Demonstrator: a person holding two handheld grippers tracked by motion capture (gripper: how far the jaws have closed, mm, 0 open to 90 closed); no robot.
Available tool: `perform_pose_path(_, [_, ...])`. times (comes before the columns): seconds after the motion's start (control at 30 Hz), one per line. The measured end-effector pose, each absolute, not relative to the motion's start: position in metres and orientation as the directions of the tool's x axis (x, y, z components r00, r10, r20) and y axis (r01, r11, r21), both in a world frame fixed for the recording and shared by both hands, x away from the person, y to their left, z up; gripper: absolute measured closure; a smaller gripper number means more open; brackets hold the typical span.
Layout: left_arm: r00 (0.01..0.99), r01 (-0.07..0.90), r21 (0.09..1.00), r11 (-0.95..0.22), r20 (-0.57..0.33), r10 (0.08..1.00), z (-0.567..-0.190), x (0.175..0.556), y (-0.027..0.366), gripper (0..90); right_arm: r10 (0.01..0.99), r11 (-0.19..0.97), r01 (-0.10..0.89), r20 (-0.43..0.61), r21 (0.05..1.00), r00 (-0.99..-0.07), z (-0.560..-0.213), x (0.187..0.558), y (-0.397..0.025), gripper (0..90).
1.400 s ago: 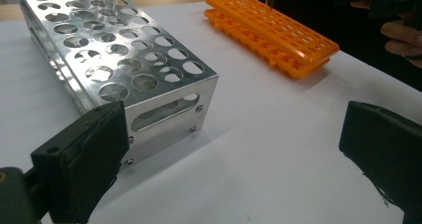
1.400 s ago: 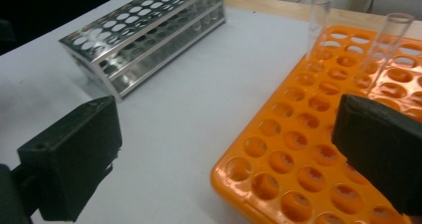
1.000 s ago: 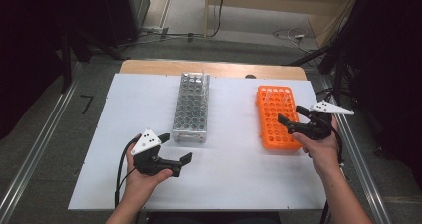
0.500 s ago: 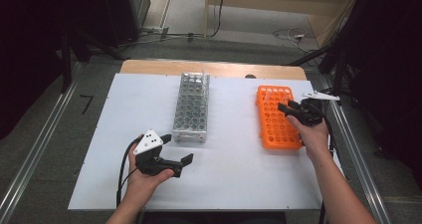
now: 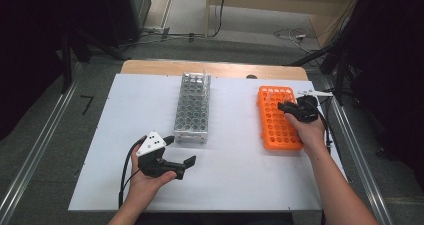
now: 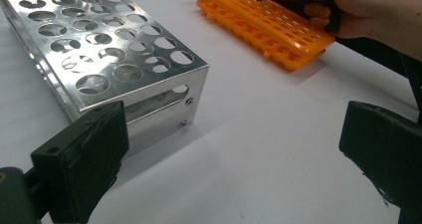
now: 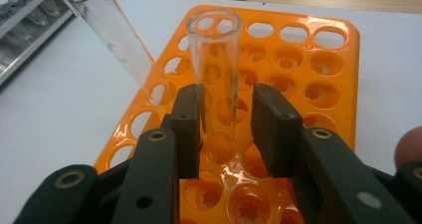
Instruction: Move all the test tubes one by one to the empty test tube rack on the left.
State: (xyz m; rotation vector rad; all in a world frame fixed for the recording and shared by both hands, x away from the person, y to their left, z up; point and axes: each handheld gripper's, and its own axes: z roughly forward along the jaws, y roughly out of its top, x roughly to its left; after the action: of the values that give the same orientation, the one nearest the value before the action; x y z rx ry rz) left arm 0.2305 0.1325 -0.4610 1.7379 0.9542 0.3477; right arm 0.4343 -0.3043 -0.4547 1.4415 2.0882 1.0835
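Note:
An orange tube rack (image 5: 277, 127) lies on the right of the white table top (image 5: 240, 185). A clear glass test tube (image 7: 216, 50) stands upright in one of its holes. My right gripper (image 7: 225, 109) straddles this tube, its left jaw against the glass and a narrow gap at its right jaw, so it is open. A second glass tube (image 7: 117, 42) leans in the rack just behind. From above, the right gripper (image 5: 283, 106) is over the rack's far half. My left gripper (image 5: 181, 151) rests open near the front of the metal rack (image 5: 192, 110), holding nothing.
The metal rack (image 6: 99, 50) has many empty holes; a few glass tubes (image 5: 199, 78) stand at its far end. The orange rack (image 6: 268, 20) and the other hand (image 6: 358, 10) lie beyond my left gripper (image 6: 234, 149). A wooden strip borders the table's far edge.
The right gripper moved forward and left, from the orange rack's right edge to over its far half, and now straddles the upright tube. The left gripper stayed put.

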Motion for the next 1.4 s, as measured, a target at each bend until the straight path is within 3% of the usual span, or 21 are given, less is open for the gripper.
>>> perform_pose_path(0.17, [0.631, 0.427, 0.899, -0.099, -0.218, 0.745, -0.46, 0.229, 0.134, 0.0, 0.916, 0.209, 0.615, 0.067, 0.76, -0.394, -0.456, 0.435, -0.296, 72.3])
perform_pose_path(0.53, [0.638, 0.425, 0.899, -0.104, -0.216, 0.74, -0.46, 0.228, 0.131, 0.0, 0.921, 0.205, 0.592, 0.052, 0.779, -0.387, -0.453, 0.431, -0.295, 73.3])
perform_pose_path(0.87, [0.641, 0.418, 0.902, -0.106, -0.21, 0.738, -0.459, 0.228, 0.13, 0.0, 0.916, 0.195, 0.52, 0.035, 0.831, -0.399, -0.429, 0.411, -0.299, 73.3])
perform_pose_path(1.4, [0.65, 0.408, 0.906, -0.116, -0.199, 0.734, -0.458, 0.226, 0.126, 0.0, 0.844, 0.238, 0.434, 0.036, 0.869, -0.535, -0.412, 0.355, -0.291, 73.3])
